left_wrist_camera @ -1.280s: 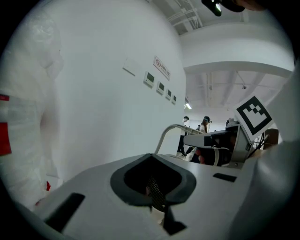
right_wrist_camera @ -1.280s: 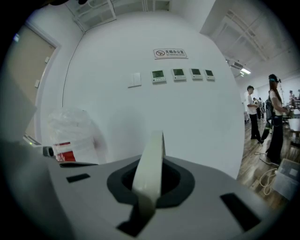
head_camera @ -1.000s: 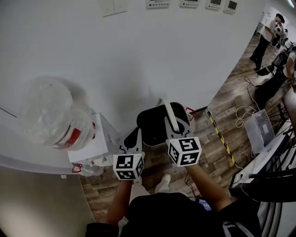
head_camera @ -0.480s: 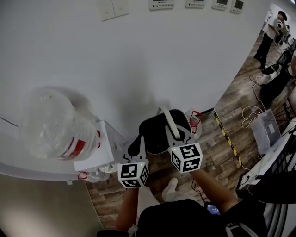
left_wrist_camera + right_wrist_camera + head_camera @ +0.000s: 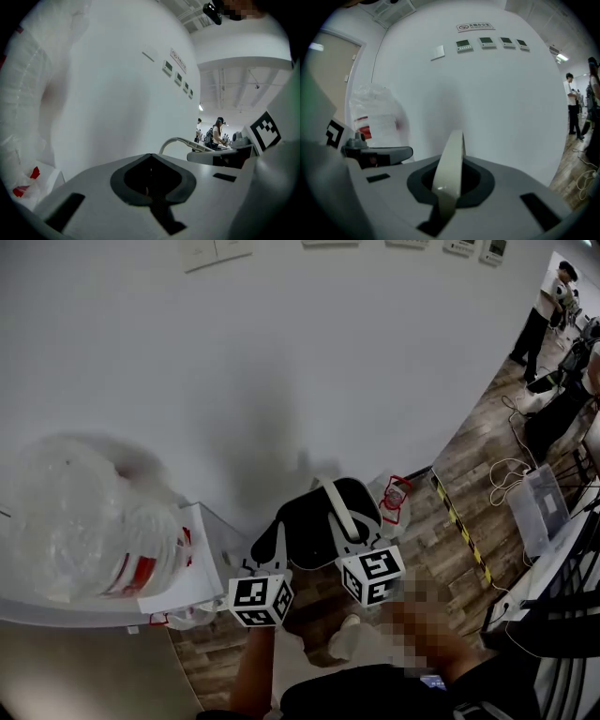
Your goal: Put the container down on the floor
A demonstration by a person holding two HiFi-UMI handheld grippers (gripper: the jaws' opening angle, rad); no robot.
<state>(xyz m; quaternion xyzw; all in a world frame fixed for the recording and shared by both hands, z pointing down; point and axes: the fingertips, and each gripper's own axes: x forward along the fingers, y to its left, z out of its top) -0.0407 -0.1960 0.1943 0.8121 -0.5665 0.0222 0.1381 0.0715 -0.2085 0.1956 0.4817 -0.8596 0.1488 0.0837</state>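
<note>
A black container (image 5: 309, 517) with a white bail handle (image 5: 339, 507) hangs in front of the white wall, above the wood floor (image 5: 450, 474). My right gripper (image 5: 352, 535) is shut on the handle, which runs up between its jaws as a pale strap (image 5: 450, 164) in the right gripper view. My left gripper (image 5: 272, 538) is shut, with its black tips against the container's left side. In the left gripper view nothing shows in the dark notch between its jaws (image 5: 151, 180). The same view shows the handle arch (image 5: 174, 140) and the right gripper (image 5: 220, 157) off to the right.
A large water jug wrapped in clear plastic (image 5: 84, 521) sits on a white stand (image 5: 187, 568) at the left. A small red-and-white item (image 5: 394, 495) lies at the wall's foot beside a yellow-black floor strip (image 5: 459, 521). A clear bin (image 5: 539, 507), cables and people (image 5: 544, 315) are at the right.
Both grippers and the container sit a little lower in the head view than a second ago. The right grip on the handle is unchanged.
</note>
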